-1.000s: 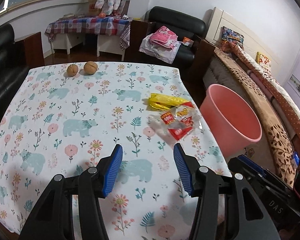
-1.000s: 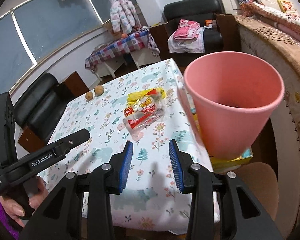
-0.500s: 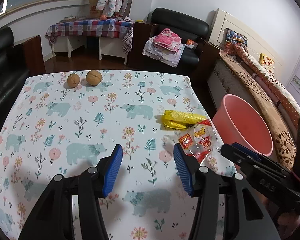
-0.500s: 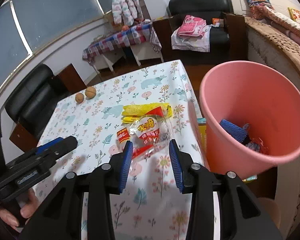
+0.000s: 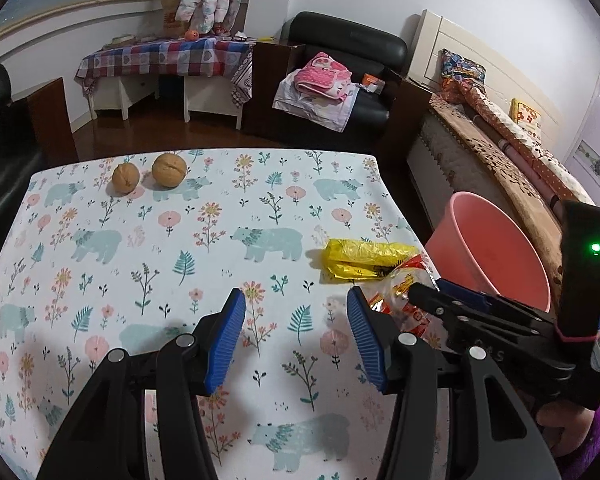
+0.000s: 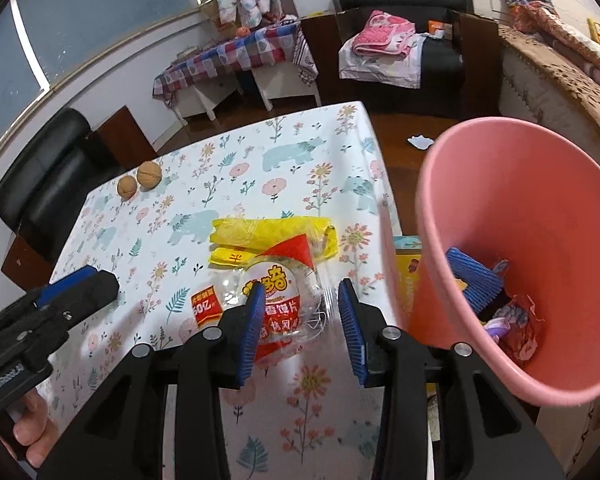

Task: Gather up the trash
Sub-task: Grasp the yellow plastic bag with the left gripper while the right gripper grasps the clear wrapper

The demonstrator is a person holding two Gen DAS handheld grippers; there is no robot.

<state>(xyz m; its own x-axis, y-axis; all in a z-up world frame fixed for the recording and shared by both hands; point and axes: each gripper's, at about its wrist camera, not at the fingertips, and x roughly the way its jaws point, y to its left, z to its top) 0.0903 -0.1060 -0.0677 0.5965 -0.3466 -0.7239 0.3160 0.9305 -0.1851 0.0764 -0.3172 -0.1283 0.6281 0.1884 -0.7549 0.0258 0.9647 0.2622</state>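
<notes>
Looking along the left gripper [image 5: 296, 336]: jaws apart, holding nothing, poised over the floral tablecloth [image 5: 180, 248]. Yellow bag [image 5: 364, 258] lying near the right edge, clear wrapper [image 5: 400, 292] overlapping its near side, partly hidden behind the right gripper [image 5: 452, 298]. Pink bin [image 5: 496, 256] just beyond the table edge. Two walnuts [image 5: 148, 172] well apart at the far side.

Looking along the right gripper [image 6: 300, 320]: jaws apart, straddling the wrapper [image 6: 276, 292] but not yet clamped. Bin [image 6: 512, 240] just right, scraps already inside. Wrapper probably light, thin, crinkly and slippery; best pinched at a bunched fold near the middle, not a flat edge.
</notes>
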